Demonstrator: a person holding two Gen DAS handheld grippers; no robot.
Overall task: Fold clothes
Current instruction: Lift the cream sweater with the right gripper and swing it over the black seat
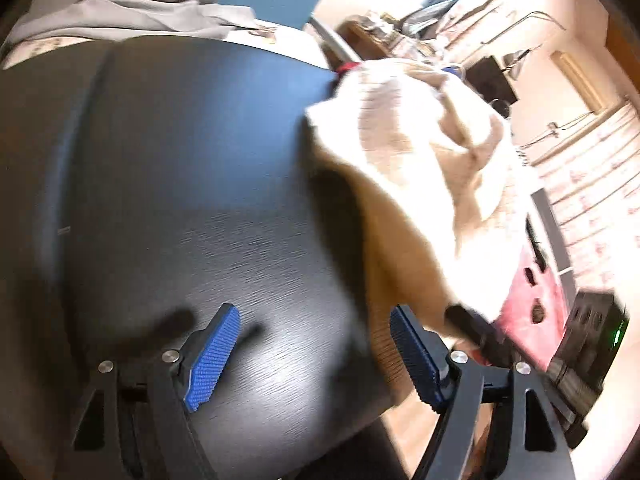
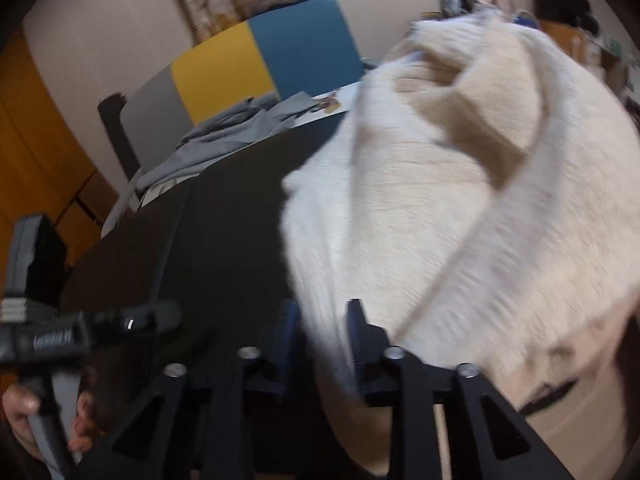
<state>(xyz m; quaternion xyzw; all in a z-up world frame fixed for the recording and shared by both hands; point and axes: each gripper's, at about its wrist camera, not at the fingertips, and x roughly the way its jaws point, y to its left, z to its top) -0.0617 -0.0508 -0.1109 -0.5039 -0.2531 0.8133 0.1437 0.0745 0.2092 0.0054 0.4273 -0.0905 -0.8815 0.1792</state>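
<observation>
The cream knitted garment (image 2: 460,200) is lying bunched on the right part of the black surface (image 1: 180,180), its near edge spilling over the surface's front rim. In the left wrist view the left gripper (image 1: 316,356) is hovering over bare black wood with its jaws standing wide apart and nothing between the blue ribbed pads (image 1: 212,360); the garment is sitting just beside the right-hand pad, its ribbed hem running close past that pad's outer side, though the blur is hiding whether cloth and pad are touching. In the right wrist view the right gripper (image 2: 320,344) is pointing down at the garment's near left edge, with its jaws partly open. A fold of the cream knit is hanging down through the gap between them and on past the fingertips toward the camera, but the picture is too smeared to tell whether the pads are pressing on it. The rest of the garment is rising up and to the right of these jaws, filling most of that side of the view. At the lower left of the same view a hand (image 2: 24,416) is gripping the handle of the other gripper. Beyond the surface's far edge a grey cloth (image 2: 224,136) is lying crumpled on a bed with a yellow and blue headboard (image 2: 264,64).
</observation>
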